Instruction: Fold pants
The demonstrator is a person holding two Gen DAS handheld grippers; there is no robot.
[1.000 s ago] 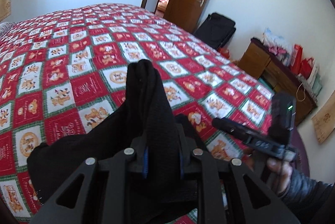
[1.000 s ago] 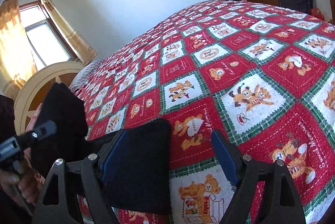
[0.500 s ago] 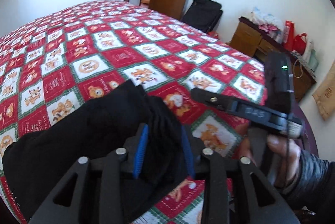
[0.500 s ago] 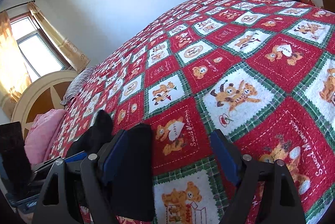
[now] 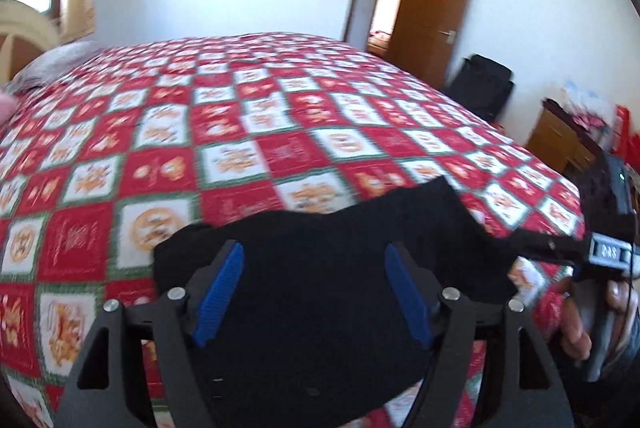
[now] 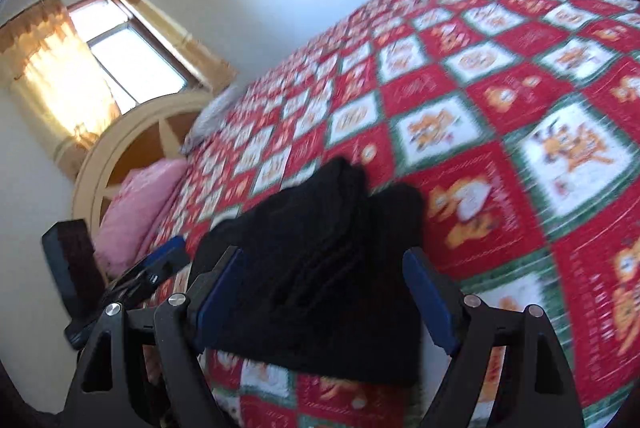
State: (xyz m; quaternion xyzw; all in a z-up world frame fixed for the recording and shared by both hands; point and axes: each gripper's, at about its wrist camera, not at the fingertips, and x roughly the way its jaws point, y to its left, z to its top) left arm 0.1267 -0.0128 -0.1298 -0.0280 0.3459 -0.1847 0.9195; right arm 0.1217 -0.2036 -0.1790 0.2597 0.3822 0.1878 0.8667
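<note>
Black pants (image 5: 320, 268) lie folded in a compact bundle on the red patchwork quilt (image 5: 240, 132) near the bed's front edge. My left gripper (image 5: 314, 280) hovers over the bundle, its jaws opening and wide apart, the blue pads clear of the cloth. In the right wrist view the same pants (image 6: 328, 248) lie below my right gripper (image 6: 324, 288), which stands open and grips nothing. The right gripper's body and the hand holding it show at the right edge of the left wrist view. The left gripper's fingertip (image 6: 168, 256) shows at the left of the right wrist view.
A pink pillow (image 6: 136, 204) and a curved headboard (image 6: 132, 132) are at the bed's head, under a window. A brown door (image 5: 432, 8), a black suitcase (image 5: 484, 88) and a wooden dresser (image 5: 560, 136) stand beyond the bed's far side.
My left gripper has let go of the raised pants fold and its jaws have spread. The cloth has dropped flat onto the bundle. Both views have swung towards the bed's head.
</note>
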